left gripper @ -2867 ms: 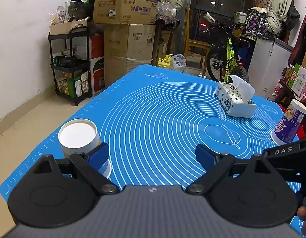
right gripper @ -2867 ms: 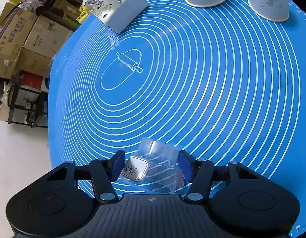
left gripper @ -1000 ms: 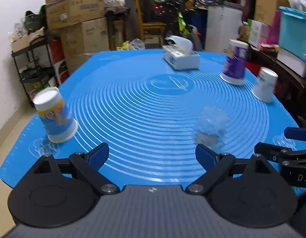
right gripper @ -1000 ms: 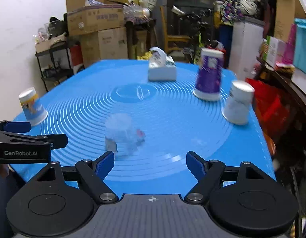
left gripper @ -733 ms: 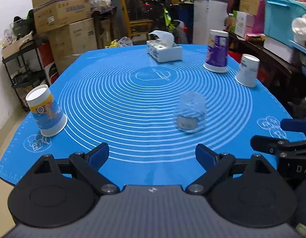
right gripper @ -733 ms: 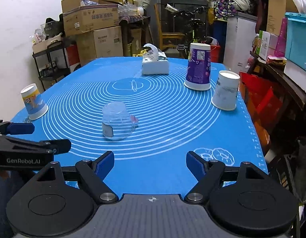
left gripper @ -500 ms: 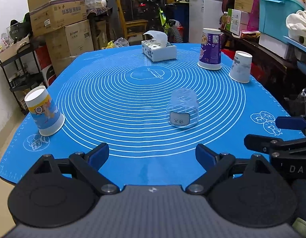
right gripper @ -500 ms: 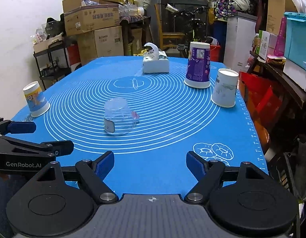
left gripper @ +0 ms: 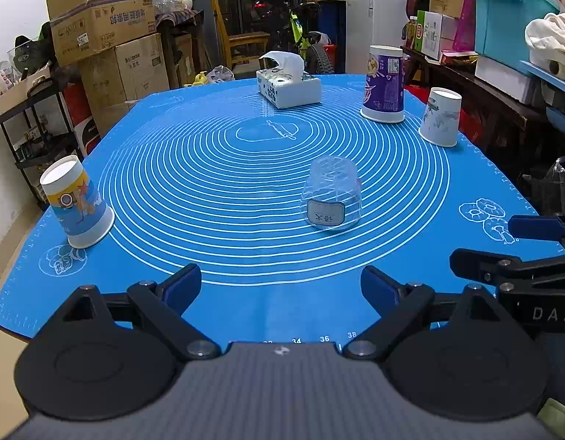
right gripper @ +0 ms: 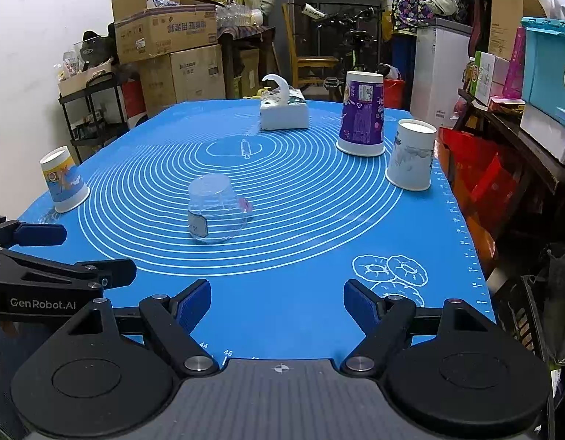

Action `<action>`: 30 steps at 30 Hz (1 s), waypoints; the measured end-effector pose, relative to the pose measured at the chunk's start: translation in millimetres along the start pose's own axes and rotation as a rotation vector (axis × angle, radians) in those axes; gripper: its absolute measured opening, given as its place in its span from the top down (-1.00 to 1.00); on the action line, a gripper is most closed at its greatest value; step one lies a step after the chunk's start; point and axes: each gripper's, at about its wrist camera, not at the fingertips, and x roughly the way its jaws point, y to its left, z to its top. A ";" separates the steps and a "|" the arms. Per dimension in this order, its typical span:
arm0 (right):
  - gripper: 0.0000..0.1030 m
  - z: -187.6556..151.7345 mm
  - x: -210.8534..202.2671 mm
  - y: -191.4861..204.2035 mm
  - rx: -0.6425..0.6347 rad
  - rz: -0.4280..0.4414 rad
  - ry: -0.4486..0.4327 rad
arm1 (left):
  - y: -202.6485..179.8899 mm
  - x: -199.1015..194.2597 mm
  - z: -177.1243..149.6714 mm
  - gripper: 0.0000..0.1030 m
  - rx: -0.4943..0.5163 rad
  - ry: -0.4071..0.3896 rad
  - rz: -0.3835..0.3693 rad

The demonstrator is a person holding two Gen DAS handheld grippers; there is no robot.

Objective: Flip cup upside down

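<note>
A clear plastic cup (left gripper: 331, 198) with a label stands upside down on the blue mat (left gripper: 245, 190), near its middle; it also shows in the right wrist view (right gripper: 215, 209). My left gripper (left gripper: 280, 286) is open and empty at the near edge of the mat, well short of the cup. My right gripper (right gripper: 277, 306) is open and empty, also at the near edge, to the right of the cup. Each gripper shows at the side of the other's view.
Three paper cups stand upside down: a yellow-blue one (left gripper: 77, 201) at the left, a tall purple one (left gripper: 384, 84) and a white one (left gripper: 440, 117) at the far right. A tissue box (left gripper: 287, 86) sits at the back. Boxes, shelves and a bicycle surround the table.
My right gripper released the clear cup, which now stands upside down. Both grippers pulled back from the mat to its near edge and are open.
</note>
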 end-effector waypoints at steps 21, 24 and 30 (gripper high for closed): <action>-0.61 -1.5 3.7 -1.8 0.011 0.004 0.016 | -1.0 3.6 0.0 -0.81 0.004 0.016 -0.005; -0.61 -2.1 3.8 -2.6 0.013 0.003 0.015 | -0.9 3.6 0.1 -0.81 0.002 0.018 -0.005; -0.61 -2.5 3.4 -2.6 0.013 0.003 0.014 | -0.9 4.4 0.1 -0.81 0.003 0.021 -0.005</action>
